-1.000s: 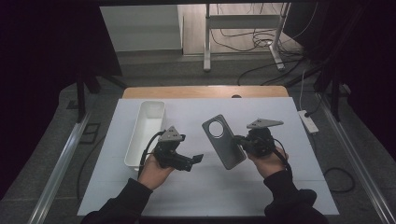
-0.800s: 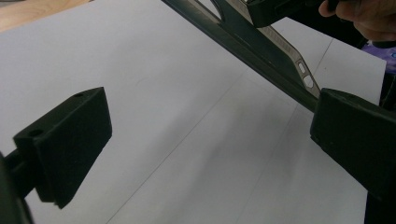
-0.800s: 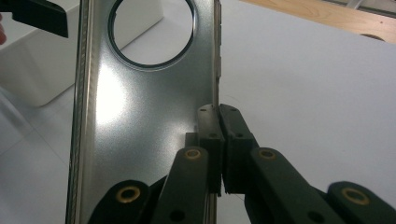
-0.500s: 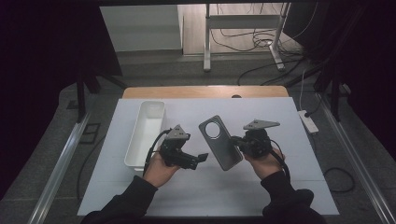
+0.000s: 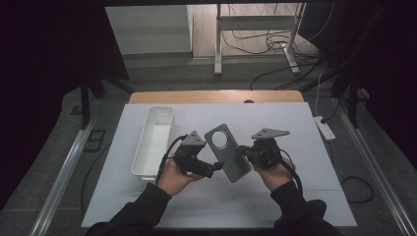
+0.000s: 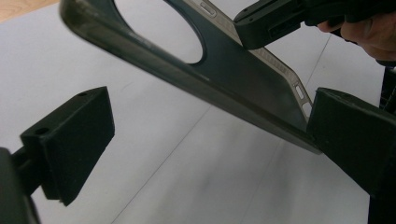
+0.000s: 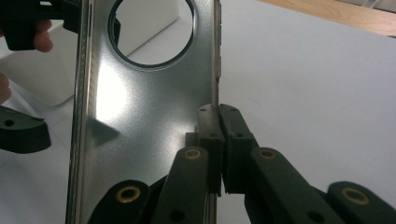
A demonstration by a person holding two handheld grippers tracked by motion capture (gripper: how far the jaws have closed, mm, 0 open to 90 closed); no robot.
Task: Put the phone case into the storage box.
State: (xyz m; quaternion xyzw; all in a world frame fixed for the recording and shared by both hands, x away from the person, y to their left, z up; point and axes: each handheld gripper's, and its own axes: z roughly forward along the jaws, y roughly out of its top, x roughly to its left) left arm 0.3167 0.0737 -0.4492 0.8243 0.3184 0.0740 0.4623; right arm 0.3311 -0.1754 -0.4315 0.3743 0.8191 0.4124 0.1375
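Phone case [image 5: 227,152] centre frame, off the white table [image 5: 305,123] | right gripper [image 5: 244,155] clamps its edge | left gripper [image 5: 215,168] jaws spread around its lower end | white bin [image 5: 153,140] at left

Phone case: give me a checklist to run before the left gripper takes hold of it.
1. Right gripper shut on the phone case edge: ok.
2. Case held up off the white sheet: ok.
3. Left gripper jaws stand wide apart: ok.
4. Case edge lies between the left jaws: ok; one jaw is at the edge, the other apart.
5. White bin stands apart, beside the left hand: ok.
6. Firmness of the right grip: cannot tell.
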